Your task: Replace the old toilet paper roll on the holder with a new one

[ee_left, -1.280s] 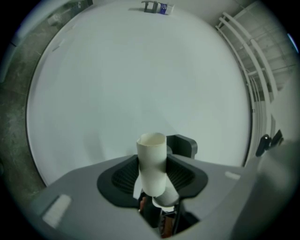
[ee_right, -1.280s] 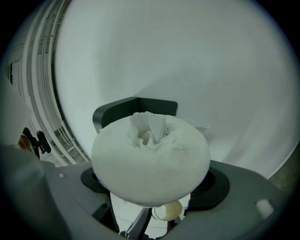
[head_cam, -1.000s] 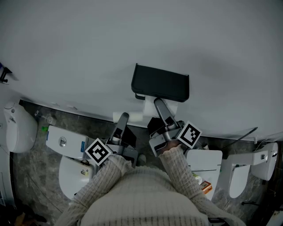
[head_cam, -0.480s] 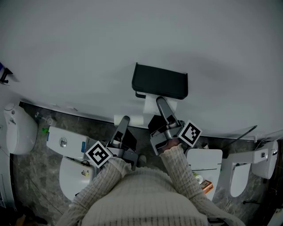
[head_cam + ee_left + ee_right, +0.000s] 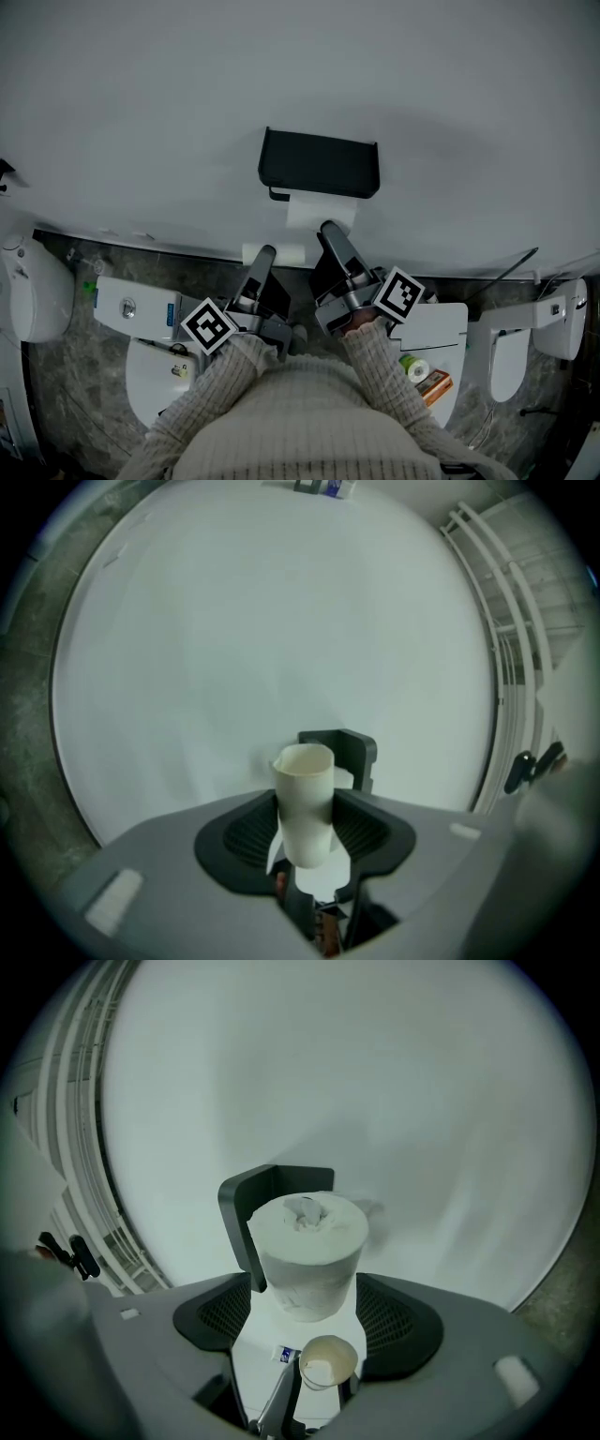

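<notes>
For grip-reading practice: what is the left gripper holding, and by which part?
The left gripper holds an empty cardboard tube by its lower half, squeezed from both sides.

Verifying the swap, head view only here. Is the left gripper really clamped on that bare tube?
Observer: Yes. In the left gripper view the left gripper has a pad against each side of the cardboard tube.
Operator: Other side gripping yet?
Observer: No. The roll stands between the jaws of the right gripper, which are closing; a gap shows at each pad.
Operator: Is it seated?
Observer: Can't tell; the right gripper view shows the black holder behind the roll, at its left edge.
</notes>
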